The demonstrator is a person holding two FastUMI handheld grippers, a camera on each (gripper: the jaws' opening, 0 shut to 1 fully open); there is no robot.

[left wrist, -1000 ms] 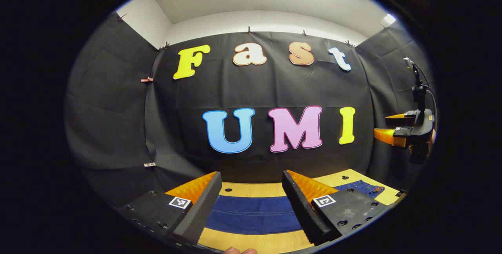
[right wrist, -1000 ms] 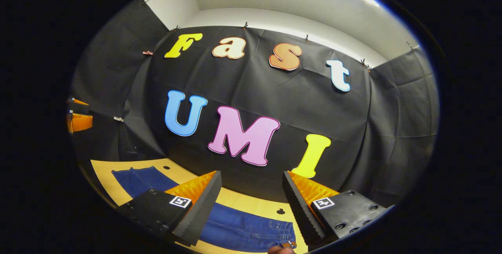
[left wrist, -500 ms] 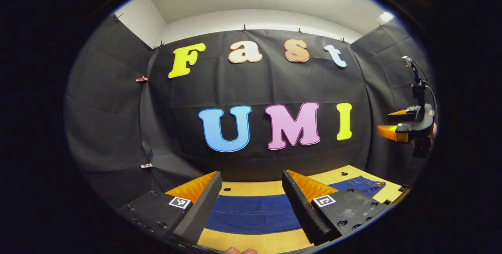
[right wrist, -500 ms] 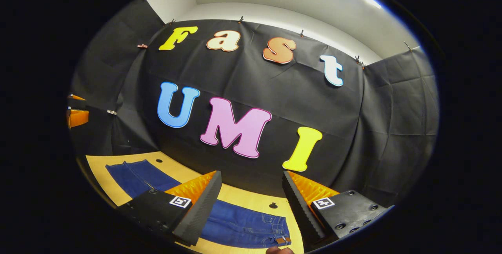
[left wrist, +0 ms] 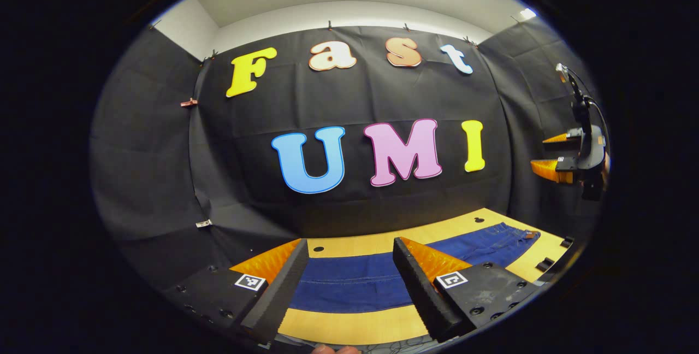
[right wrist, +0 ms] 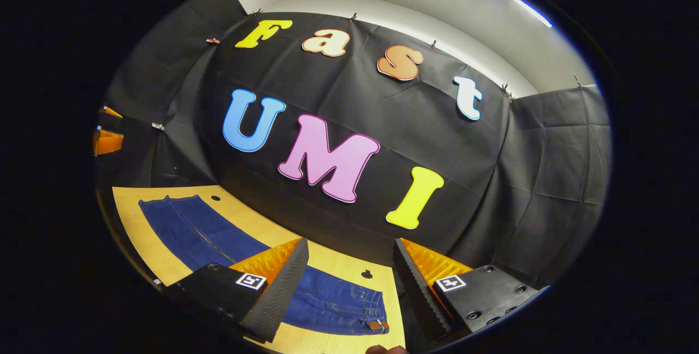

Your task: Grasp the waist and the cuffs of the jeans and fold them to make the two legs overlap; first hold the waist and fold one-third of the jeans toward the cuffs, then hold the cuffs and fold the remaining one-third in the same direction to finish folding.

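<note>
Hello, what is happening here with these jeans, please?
A person holds a set of tongs in each hand above blue jeans lying flat on a wooden table. The left tongs hang open over the legs, the right tongs open near the waist. Neither touches the jeans; no fold is made yet.

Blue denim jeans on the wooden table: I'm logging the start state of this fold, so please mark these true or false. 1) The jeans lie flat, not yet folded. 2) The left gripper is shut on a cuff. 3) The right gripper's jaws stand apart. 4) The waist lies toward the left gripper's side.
1) The blue denim jeans lie flat on the light wooden table, unfolded: true.
2) False: the left gripper is open, above the jeans and holding nothing.
3) True: the right gripper is open and empty.
4) False: the waist lies by the right gripper; the cuffs point toward the left.
</note>
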